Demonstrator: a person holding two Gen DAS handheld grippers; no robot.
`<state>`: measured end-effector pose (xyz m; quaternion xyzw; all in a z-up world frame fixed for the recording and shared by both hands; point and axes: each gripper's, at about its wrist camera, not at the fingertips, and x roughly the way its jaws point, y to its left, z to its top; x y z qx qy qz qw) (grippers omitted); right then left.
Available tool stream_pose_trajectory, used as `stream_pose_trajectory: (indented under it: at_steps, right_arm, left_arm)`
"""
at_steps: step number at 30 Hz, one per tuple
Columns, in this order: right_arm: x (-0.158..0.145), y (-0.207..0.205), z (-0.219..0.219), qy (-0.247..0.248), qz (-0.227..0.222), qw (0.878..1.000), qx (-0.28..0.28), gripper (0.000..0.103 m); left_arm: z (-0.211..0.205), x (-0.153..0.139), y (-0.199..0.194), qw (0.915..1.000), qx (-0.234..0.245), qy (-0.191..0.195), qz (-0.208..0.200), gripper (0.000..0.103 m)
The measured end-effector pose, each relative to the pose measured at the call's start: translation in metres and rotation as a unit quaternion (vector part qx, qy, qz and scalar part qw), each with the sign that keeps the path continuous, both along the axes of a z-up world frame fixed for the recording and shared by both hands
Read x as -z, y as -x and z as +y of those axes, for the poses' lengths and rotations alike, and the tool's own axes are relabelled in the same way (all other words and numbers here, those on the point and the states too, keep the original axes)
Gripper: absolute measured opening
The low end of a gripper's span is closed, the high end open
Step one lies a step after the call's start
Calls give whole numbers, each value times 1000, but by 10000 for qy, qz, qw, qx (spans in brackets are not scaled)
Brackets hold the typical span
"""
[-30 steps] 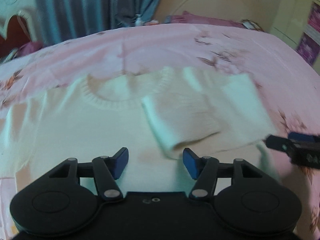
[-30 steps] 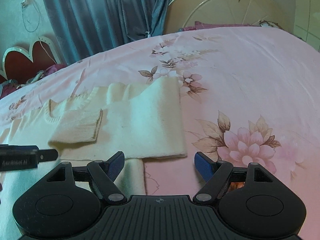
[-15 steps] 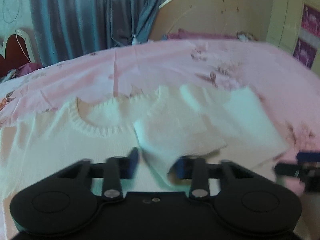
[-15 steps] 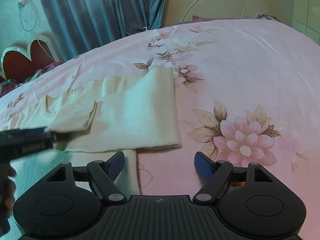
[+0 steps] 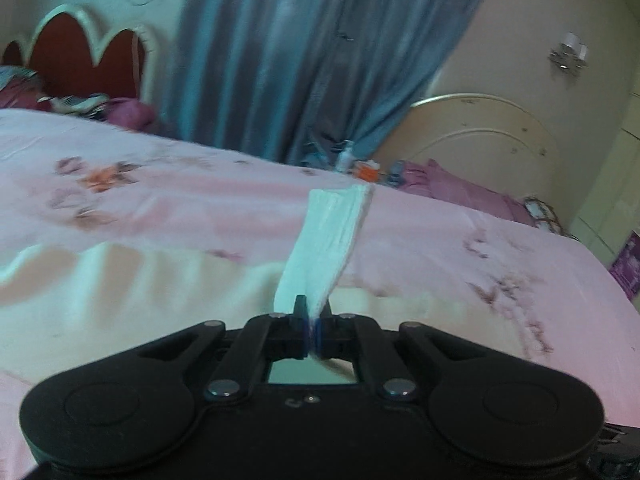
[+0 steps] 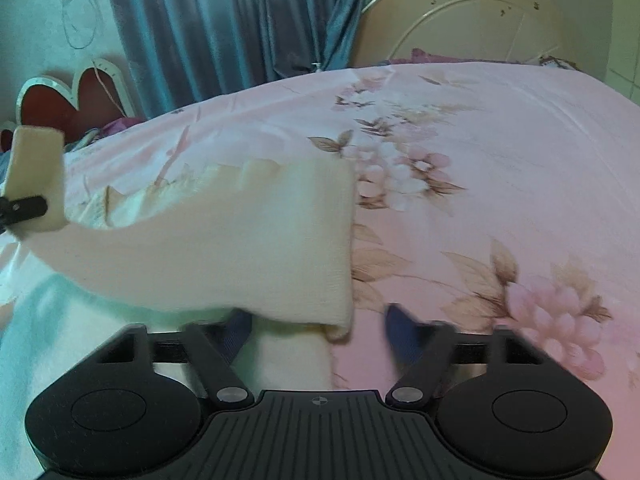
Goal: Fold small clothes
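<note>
The bed (image 6: 500,152) lies bare and open to the right of the sweater (image 6: 240,240), leaving wide room to pass. On the left, a lifted sleeve (image 5: 332,240) stands up in the way. Curtains (image 6: 240,20) and a headboard (image 6: 472,24) close the far side.

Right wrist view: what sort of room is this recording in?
Most likely a home bedroom: a bed under a pink floral bedsheet, a curved cream headboard, and blue curtains behind.
</note>
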<state>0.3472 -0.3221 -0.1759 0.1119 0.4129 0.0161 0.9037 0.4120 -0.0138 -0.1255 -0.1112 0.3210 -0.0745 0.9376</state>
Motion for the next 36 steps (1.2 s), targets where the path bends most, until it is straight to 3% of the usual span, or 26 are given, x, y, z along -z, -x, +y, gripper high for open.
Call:
stream_pose_trajectory:
  at_steps: [3,5,10,13,14,15,16,18,20,23,24,26,27,31,32,33,36]
  right_arm:
    - [2,-4,3,19,32,10000,38,26]
    - [-2,-3,0,-61,20,10000,72,8]
    - [3,4,-9,-94,130,9996,227,7]
    - [-4,7,-10,-145,244,9996,34,8]
    - [-7,10,-11,-180,271,9995,-54,11]
    - [-11,13,-12,-210,247,9994,-105,25]
    - [-16,17,-13,-260,161,9995,-124,52]
    - [-28,22,-14,-280,-120,9995,-92,75]
    - [-36,17,-13,-181,-269,9994,-112,75]
    - [-33,-8,-15,-258,-225,9994,-28,74]
    - [-29,-19,-16,-308,-186,9994,-14,74]
    - [-20,-41,-17,-433,-49,9990,26,60]
    - [-15,-52,-17,-503,30,9987,47,48]
    - [-2,-82,-19,-552,149,9982,202,44]
    - [-1,-86,-19,-534,145,9982,210,38]
    - [-1,-91,-17,-427,171,9987,217,21]
    - [2,-92,-13,53,131,9996,229,18]
  left_arm:
    - [16,15,-2,9995,-213,20,250,3]
    - [26,25,-2,9983,-381,74,435,3]
    - [38,42,-5,9950,-476,214,854,6]
    - [49,39,-7,9934,-551,365,942,27]
    - [55,38,-8,9922,-589,494,982,30]
    - [59,40,-7,9909,-629,619,1016,30]
    - [64,41,-8,9895,-674,739,1045,30]
    - [72,45,-7,9880,-742,877,1034,28]
    - [76,45,-3,9880,-855,892,928,22]
    - [79,41,2,9908,-1085,419,691,15]
    - [81,43,0,9907,-1095,313,743,13]
    - [84,46,-1,9910,-1058,181,798,11]
    - [82,44,0,9918,-1013,36,775,11]
    - [78,29,7,9894,-1184,-545,635,28]
    - [80,23,12,9882,-1291,-646,519,28]
    - [81,19,15,9878,-1326,-678,448,29]
    - [80,8,19,9904,-1143,-692,353,32]
